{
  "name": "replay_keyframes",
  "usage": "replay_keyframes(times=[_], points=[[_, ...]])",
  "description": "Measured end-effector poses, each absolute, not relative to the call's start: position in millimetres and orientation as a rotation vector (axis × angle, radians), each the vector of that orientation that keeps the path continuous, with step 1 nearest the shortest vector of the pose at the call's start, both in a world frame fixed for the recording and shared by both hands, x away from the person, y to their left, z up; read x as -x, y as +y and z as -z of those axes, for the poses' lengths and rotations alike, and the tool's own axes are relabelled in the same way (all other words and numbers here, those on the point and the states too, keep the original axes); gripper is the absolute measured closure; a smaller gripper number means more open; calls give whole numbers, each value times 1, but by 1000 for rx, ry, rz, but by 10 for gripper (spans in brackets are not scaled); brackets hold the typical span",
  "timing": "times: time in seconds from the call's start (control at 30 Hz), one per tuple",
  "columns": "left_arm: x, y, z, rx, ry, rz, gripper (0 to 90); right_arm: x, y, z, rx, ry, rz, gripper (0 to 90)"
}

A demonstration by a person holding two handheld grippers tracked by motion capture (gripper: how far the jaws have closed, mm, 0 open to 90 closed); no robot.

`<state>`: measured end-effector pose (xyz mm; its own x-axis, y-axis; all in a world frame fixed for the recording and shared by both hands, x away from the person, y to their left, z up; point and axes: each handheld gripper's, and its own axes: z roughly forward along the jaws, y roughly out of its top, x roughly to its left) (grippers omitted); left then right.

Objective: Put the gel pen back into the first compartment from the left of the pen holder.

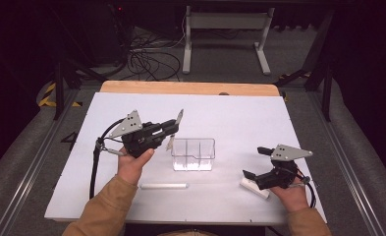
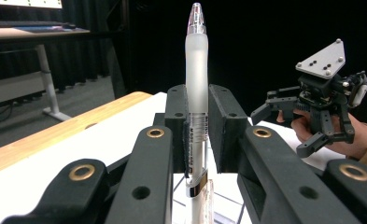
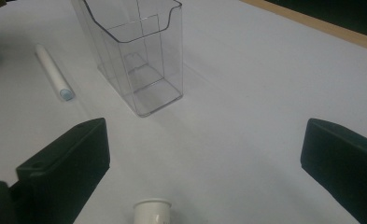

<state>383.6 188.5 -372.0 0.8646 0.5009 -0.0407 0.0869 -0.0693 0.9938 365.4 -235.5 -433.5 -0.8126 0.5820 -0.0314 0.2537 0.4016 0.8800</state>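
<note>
Beside the clear organizer's left rim, my left hand-held gripper is clamping a frosted pen; my right hand-held gripper is gaping empty over open counter.

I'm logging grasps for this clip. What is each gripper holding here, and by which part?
The left gripper clamps a frosted pen around its lower barrel, near the clip. The right gripper is open, holding nothing.

The frosted white plastic pen has a clear tip tinged pink and a silver clip. The black left gripper carries a grey three-cornered plate, as does the black right gripper. At 3 o'clock of the pen stands a colourless clear plastic organiser box. The white worktop has a pale wooden edge at 12 o'clock. A white cylindrical marker lies on it. The sleeves are tan.
</note>
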Motion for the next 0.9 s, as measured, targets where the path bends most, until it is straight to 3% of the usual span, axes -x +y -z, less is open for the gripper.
replay_keyframes(times=[0.8,0.9], points=[[-394,171,382,-1633,470,-344,785,-365,-236,433,-720,2329,-1381,17],[-391,171,380,-1630,499,-380,531,-365,-236,433,-721,2328,-1384,17]])
